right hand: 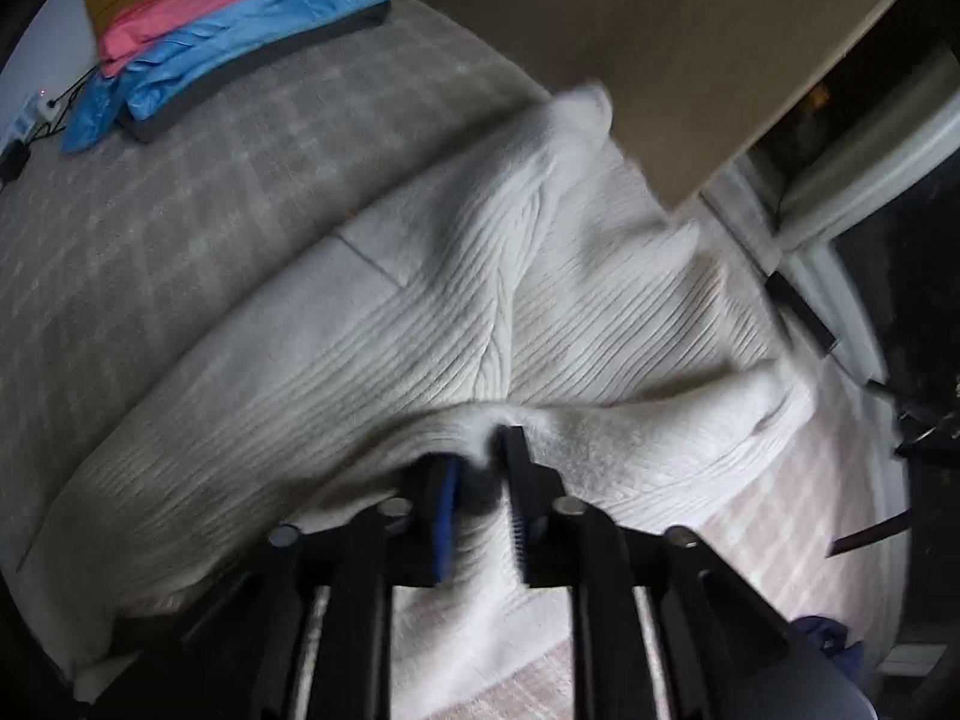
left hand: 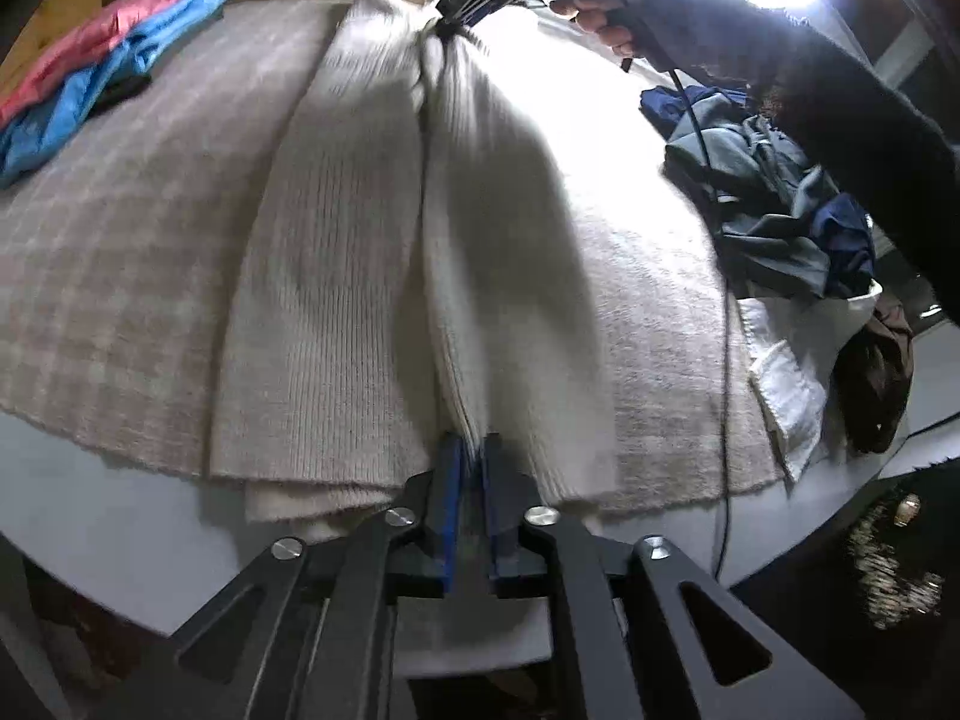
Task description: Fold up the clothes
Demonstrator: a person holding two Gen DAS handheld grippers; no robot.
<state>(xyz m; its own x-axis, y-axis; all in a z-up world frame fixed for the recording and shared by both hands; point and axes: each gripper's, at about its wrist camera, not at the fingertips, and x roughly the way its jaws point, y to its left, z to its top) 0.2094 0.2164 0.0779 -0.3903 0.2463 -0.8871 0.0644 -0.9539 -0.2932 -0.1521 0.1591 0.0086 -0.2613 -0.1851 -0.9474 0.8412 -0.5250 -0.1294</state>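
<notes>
My left tongs (left hand: 474, 450) and right tongs (right hand: 483, 456) both pinch the white sweater (left hand: 336, 276) on the checked blanket (left hand: 120, 252); folded clothes (left hand: 102, 48) lie beyond.

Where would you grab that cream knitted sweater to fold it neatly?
Probably along its long folded edge, at both ends, coming down from above. The cream sweater lies flat on the checked blanket, already doubled lengthwise, so that ridge gives something to pinch. The left tool and right tool are placed that way.

Right tongs (right hand: 483, 450) pinching cream knit sweater (right hand: 456, 312)
</notes>
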